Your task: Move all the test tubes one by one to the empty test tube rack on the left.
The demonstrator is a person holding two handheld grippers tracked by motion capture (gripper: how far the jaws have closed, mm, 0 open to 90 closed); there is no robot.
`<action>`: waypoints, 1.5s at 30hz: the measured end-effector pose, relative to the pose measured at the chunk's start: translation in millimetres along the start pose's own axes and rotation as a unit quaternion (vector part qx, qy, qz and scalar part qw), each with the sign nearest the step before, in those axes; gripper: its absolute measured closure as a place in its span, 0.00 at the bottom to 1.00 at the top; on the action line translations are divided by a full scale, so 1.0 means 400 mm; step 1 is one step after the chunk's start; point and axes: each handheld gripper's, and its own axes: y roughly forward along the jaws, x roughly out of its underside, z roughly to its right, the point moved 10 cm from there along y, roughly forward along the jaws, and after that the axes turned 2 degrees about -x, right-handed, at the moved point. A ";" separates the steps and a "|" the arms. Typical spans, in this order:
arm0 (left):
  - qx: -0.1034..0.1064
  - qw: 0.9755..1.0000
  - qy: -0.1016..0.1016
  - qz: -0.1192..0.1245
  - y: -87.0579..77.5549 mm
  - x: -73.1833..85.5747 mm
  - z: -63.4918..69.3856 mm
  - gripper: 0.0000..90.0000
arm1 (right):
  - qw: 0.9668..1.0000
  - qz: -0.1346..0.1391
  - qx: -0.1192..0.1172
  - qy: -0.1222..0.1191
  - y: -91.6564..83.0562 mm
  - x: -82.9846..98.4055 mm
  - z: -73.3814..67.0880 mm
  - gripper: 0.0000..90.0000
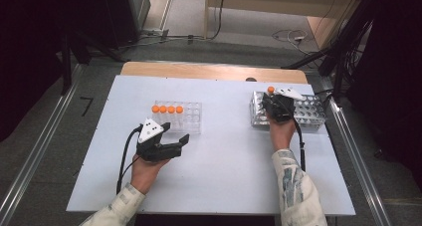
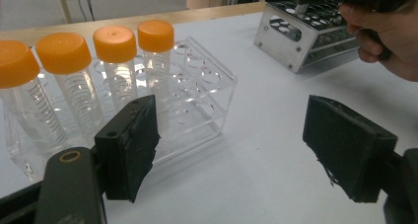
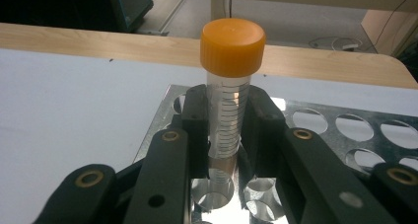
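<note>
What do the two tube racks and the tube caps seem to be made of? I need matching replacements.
The left rack looks like clear acrylic: see-through, glossy, with the tubes visible through its walls. The right rack looks like bare metal, probably aluminium: silvery, reflective, with punched round holes and screws in its side. The orange caps look like matte moulded plastic: opaque, with an even colour.

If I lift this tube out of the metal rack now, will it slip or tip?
Probably light: the tube looks clear and empty. Its smooth wall may slip, though the right claw clamps it squarely. It stands upright in the rack, so tipping seems unlikely.
</note>
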 end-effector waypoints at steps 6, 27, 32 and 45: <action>0.000 1.000 0.001 0.001 0.000 0.000 0.001 0.24 | 1.000 0.010 -0.001 -0.006 -0.021 -0.036 -0.004 0.79; -0.001 1.000 -0.001 -0.004 0.001 0.003 0.001 0.21 | 0.998 0.048 -0.035 -0.013 -0.134 -0.128 -0.032 0.80; -0.007 1.000 0.006 -0.003 0.001 0.003 0.002 0.21 | 0.997 0.047 -0.062 -0.030 -0.167 -0.121 -0.070 0.79; 0.000 1.000 0.008 -0.002 0.003 0.000 0.018 0.21 | 0.988 0.031 -0.138 -0.070 -0.232 -0.018 -0.198 0.80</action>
